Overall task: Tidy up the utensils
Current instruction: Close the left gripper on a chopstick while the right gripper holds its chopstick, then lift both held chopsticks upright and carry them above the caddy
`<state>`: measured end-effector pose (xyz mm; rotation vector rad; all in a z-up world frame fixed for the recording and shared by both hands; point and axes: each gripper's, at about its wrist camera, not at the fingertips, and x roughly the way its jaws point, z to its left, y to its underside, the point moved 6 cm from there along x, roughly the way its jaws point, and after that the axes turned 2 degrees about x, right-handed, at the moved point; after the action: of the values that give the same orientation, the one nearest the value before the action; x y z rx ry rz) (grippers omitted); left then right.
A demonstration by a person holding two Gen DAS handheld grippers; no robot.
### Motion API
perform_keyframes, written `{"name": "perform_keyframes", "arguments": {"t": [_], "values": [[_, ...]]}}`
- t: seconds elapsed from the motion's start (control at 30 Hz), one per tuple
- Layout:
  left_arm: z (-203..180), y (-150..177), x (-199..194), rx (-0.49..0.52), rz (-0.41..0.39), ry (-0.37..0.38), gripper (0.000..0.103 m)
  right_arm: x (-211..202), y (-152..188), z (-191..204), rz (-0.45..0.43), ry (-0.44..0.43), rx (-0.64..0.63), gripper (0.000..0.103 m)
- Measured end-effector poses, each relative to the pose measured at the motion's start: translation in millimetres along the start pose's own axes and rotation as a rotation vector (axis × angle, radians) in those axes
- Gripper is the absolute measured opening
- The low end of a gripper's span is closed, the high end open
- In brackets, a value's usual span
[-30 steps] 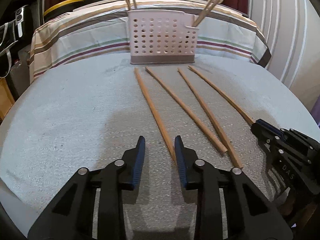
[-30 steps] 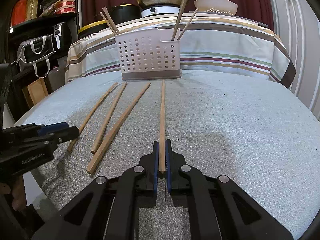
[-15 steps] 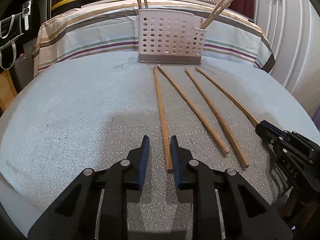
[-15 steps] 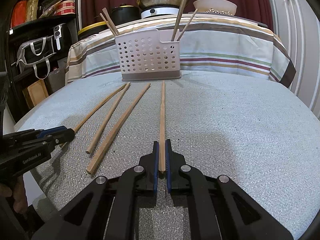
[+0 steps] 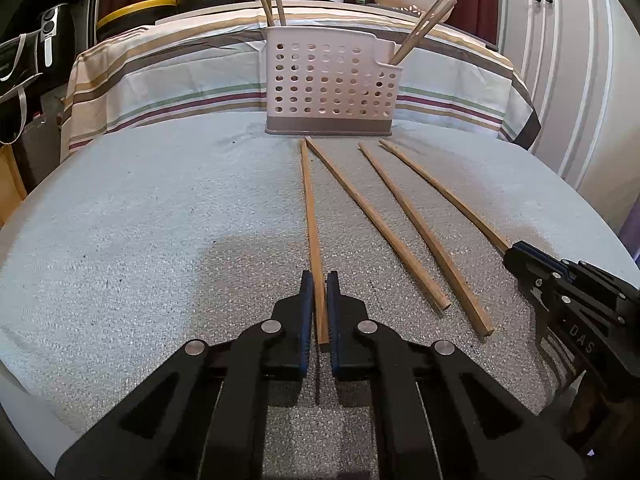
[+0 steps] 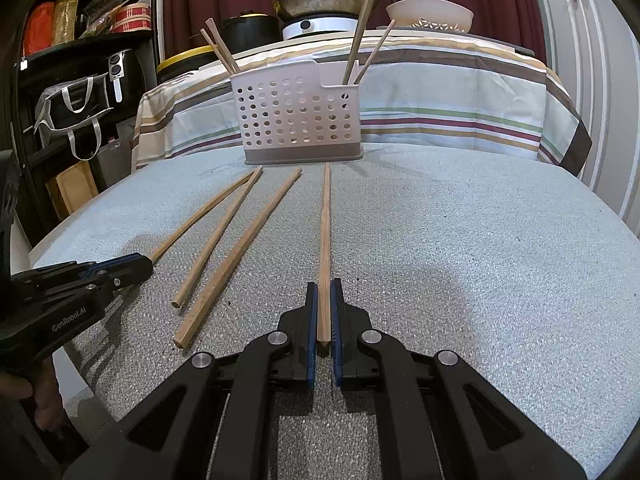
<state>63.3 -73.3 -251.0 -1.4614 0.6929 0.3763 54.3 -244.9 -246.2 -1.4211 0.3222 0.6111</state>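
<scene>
Left tool (image 5: 320, 312) just closed on leftmost chopstick (image 5: 310, 216), long axis toward holder (image 5: 330, 84) at frame top, right tool (image 6: 324, 316) clamping rightmost chopstick (image 6: 326, 220), two loose chopsticks (image 5: 400, 224) between, wok (image 6: 320, 0) only in right view

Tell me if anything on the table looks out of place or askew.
Four wooden chopsticks lie loose on the grey table mat instead of standing in the perforated white plastic caddy. The two middle chopsticks lie free, fanned out; the left gripper and right gripper each clamp an outer one. Nothing is spilled or damaged.
</scene>
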Motion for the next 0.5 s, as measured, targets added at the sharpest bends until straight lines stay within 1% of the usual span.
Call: {"name": "perform_keyframes", "arguments": {"t": [0.1,0.23,0.5], "values": [[2.8,-1.8,-1.5,-0.012,-0.004,-0.001,0.007,-1.8,-1.3,-0.7,-0.007,0.001,0.006,0.007],[6.2,-7.3,-8.2,-0.019,-0.029,-0.006,0.006,-8.3,-7.7,-0.3,-0.031,0.004,0.010,0.007],[8.5,-34.2,-35.8,0.009,-0.145,-0.033,0.006,-28.5,-33.1,3.0,-0.100,0.023,-0.016,0.007]]}}
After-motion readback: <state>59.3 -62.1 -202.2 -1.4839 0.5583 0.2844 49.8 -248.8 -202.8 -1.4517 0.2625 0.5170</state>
